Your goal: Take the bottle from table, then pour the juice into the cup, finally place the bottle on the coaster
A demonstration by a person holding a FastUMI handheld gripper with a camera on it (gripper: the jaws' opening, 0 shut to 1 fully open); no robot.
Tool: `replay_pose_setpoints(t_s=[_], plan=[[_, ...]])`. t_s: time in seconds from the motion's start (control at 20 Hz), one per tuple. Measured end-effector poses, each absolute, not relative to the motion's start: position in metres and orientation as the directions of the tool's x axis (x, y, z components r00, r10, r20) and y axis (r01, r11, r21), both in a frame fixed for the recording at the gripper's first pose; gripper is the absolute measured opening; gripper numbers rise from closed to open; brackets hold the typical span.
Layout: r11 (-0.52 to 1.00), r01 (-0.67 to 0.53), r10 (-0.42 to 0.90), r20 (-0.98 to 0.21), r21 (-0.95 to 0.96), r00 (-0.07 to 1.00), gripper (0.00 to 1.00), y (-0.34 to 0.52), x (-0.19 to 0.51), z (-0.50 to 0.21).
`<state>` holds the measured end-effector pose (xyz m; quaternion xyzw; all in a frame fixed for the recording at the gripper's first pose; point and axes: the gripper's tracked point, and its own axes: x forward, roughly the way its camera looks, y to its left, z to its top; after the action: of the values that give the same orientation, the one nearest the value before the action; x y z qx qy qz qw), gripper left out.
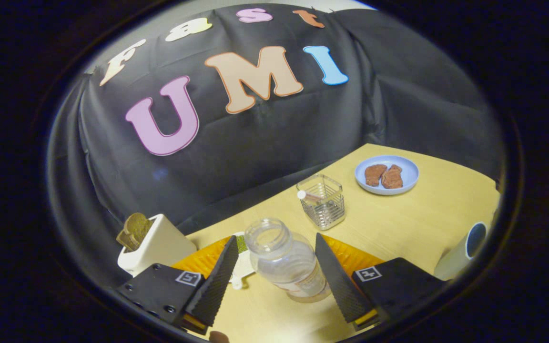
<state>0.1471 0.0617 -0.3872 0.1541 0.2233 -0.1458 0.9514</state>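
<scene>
Gripper view: tongs (274, 267) spread around uncapped bottle (286, 267) standing on table (398, 224), not pinching; coaster placement unsettled, fitting either pickup or release.

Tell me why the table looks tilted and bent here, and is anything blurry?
Gripper view: fisheye distortion curves the table and the booth wall; the open gripper flanks the clear bottle, fairly sharp; the plate is softer; light is even, with mild glare on the bottle.
</scene>
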Motion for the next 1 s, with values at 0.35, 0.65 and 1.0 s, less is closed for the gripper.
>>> replay_pose_setpoints(t_s=[0.35,0.65,1.0], plan=[[0.943,0.27,-0.194,-0.339,0.193,0.921,1.0,0.056,0.17,-0.292],[0.954,0.225,-0.189,-0.185,0.196,0.964,1.0,0.041,0.185,-0.182],[0.966,0.21,-0.198,-0.094,0.148,0.976,1.0,0.019,0.191,-0.094]])
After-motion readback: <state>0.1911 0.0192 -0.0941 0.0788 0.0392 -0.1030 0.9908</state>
